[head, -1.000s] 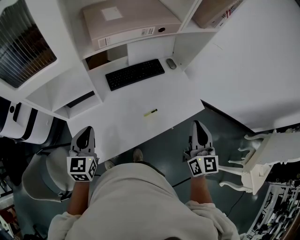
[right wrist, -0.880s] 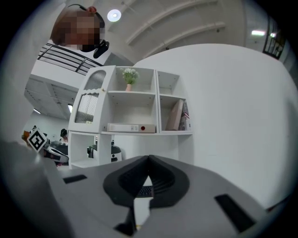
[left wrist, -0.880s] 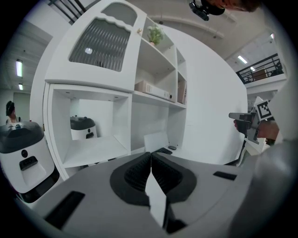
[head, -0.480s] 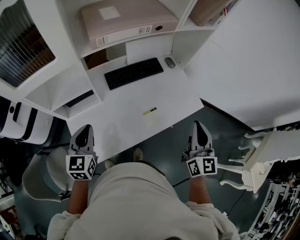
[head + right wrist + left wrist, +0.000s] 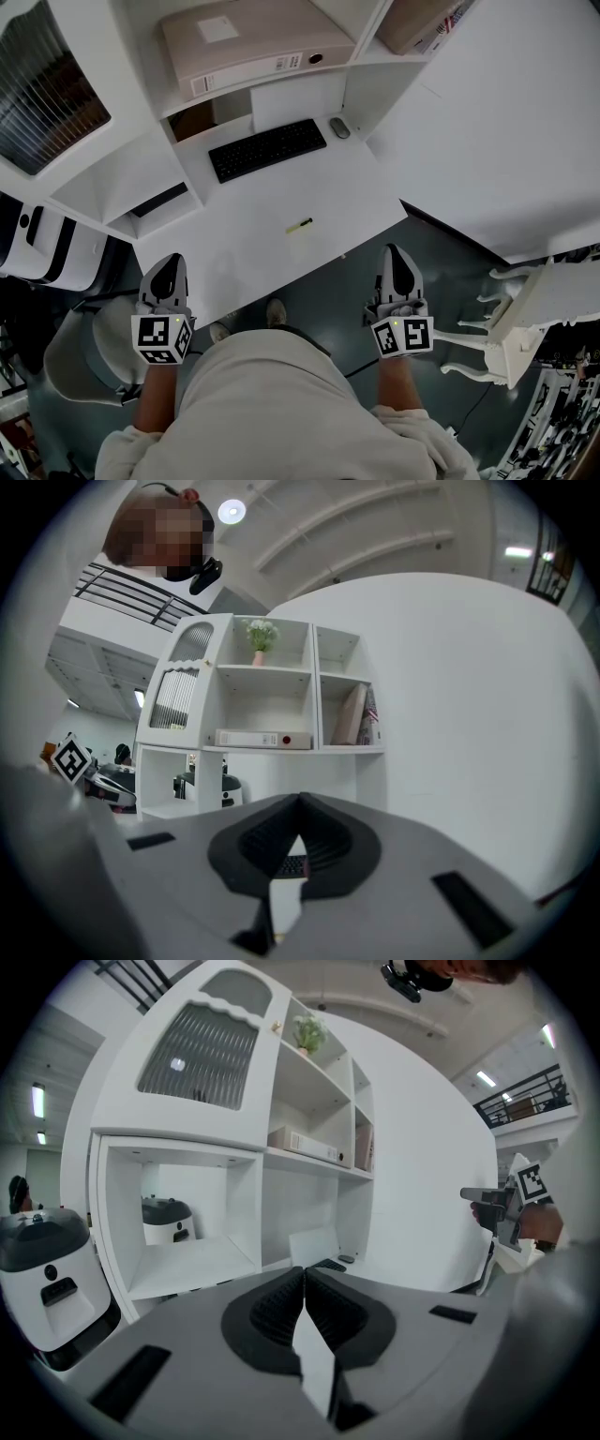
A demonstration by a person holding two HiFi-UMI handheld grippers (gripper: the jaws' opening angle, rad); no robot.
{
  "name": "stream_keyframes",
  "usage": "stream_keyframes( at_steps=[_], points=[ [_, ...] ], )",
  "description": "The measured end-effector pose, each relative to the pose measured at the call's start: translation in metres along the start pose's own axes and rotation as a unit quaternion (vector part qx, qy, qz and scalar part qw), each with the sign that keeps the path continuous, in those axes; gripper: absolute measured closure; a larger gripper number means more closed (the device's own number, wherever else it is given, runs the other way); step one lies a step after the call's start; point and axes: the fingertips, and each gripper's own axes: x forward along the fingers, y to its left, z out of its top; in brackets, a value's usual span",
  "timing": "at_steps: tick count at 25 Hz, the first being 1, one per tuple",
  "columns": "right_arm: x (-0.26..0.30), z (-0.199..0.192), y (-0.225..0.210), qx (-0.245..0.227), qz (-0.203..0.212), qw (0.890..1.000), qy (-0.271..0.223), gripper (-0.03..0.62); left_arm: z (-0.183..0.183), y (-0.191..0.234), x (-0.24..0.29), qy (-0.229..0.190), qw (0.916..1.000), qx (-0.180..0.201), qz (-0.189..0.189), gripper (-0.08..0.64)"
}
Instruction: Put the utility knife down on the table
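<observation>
Utility knife (image 5: 300, 225): the slim yellow-and-dark thing lying flat on the white table (image 5: 375, 202) looks to be it, though it is too small to make out in detail. It sits alone near the front edge, well apart from the black keyboard (image 5: 267, 148) and the mouse (image 5: 339, 127) farther back.

Your left gripper (image 5: 169, 269) hangs off the table's near left corner, and your right gripper (image 5: 401, 258) is over the floor just past the front edge. Neither touches the knife. In the left gripper view the ribbed pads meet at their tips with nothing between them. In the right gripper view the pads are pressed together the same way. Only a sliver of the desk beyond shows through the gap below the tips. Both tools are closed and empty.

Judging from this, the putting-down step is done: the knife rests on the table and you have no hold on it. Nothing more seems called for except keeping both grippers clear of the table edge, so you do not nudge the knife.
</observation>
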Motion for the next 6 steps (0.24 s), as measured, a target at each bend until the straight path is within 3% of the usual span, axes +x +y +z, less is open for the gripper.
stream_keyframes(
  at_steps=[6],
  points=[
    [-0.0007,0.0025,-0.0028,-0.002,0.0,1.0,-0.004,0.589,0.0012,-0.0025,0.0,-0.002,1.0,0.002,-0.001,0.551]
  ],
)
